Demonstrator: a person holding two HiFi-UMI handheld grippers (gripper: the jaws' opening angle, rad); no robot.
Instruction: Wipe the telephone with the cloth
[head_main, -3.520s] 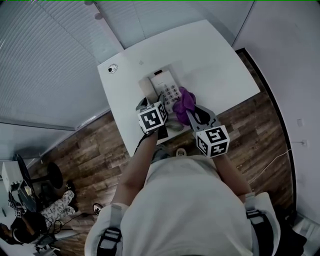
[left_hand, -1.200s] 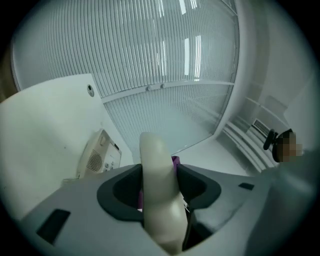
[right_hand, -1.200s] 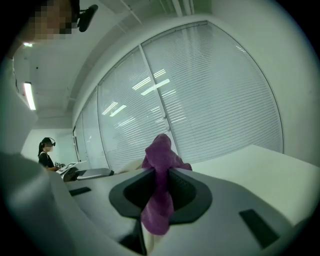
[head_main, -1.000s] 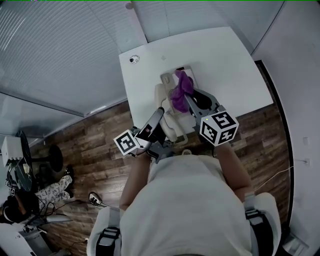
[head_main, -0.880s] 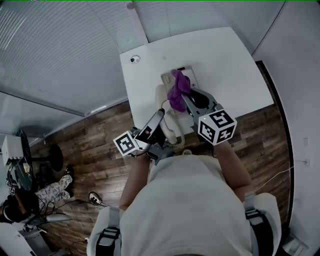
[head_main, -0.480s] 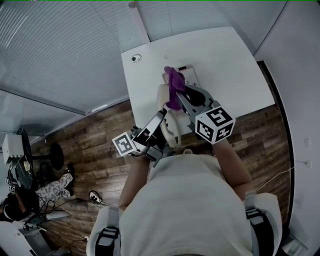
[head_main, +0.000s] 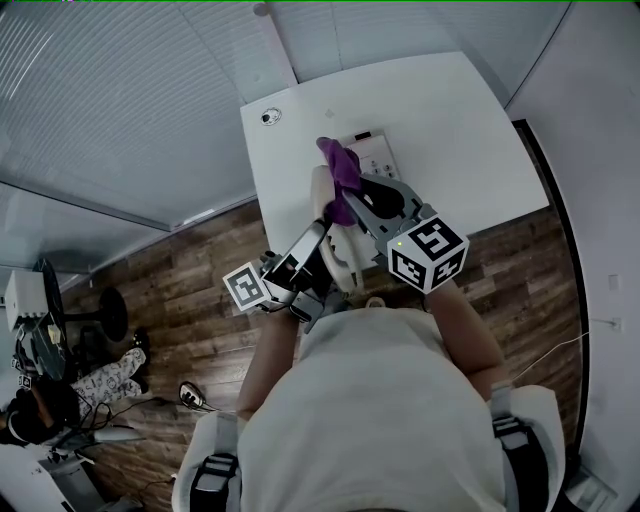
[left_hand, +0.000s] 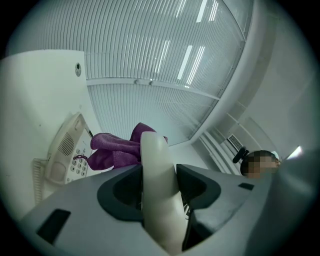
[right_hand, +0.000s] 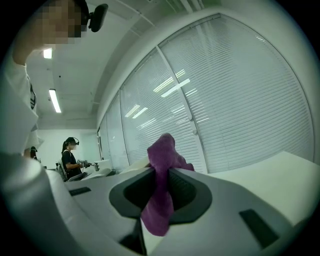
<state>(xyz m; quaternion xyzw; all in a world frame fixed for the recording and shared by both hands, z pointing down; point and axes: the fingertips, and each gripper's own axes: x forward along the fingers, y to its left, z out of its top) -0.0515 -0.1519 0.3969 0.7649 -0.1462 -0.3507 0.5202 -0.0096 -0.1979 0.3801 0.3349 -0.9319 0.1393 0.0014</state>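
- Right hand-held gripper (right_hand: 161, 197) pinches the purple cloth (right_hand: 162, 150). Its jaws press onto the fabric, which bunches out past the tips.
- Left hand-held gripper (left_hand: 159, 175) clamps the cream handset (left_hand: 156, 160) across its middle, apart from the telephone base (left_hand: 67, 150).
- In the head view the cloth meets the handset's far end. The keypad of the base shows at 3 o'clock of the cloth, on the white counter (head_main: 450, 110).
- At 10 o'clock of the cloth, well apart, a small round fitting (head_main: 266, 117) sits in the counter.
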